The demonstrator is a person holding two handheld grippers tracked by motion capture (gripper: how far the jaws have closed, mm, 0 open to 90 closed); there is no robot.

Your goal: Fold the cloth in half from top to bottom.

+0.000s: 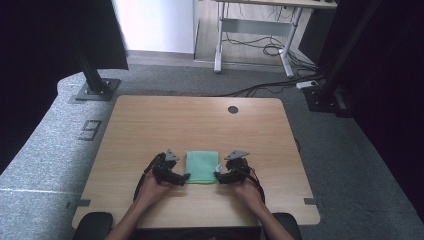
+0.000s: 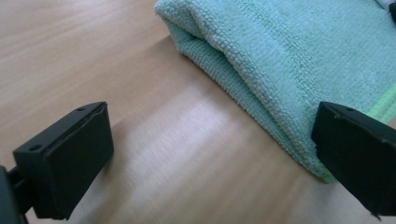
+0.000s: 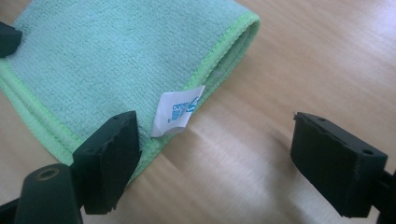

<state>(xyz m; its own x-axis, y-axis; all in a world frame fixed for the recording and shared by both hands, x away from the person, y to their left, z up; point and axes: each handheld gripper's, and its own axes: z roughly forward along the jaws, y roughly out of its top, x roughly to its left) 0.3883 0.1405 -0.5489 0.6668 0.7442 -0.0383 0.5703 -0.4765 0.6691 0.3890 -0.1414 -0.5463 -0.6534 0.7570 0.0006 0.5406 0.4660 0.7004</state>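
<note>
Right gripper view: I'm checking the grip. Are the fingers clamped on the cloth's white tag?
No. The fingers stand wide apart, and the white tag on the green cloth lies free between them.

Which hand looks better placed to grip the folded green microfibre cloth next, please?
Probably the right gripper: one open jaw overlaps the folded green microfibre cloth at its hemmed edge beside the white label.

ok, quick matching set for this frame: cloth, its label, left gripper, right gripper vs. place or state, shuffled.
Things:
1. green cloth
2. white label
3. left gripper
4. right gripper

Place or state:
A. open, at the cloth's folded edge
B. folded flat on the table
C. open, at the cloth's hemmed edge
D. sticks out from the hem

Pairs: 1-B, 2-D, 3-A, 4-C
</note>
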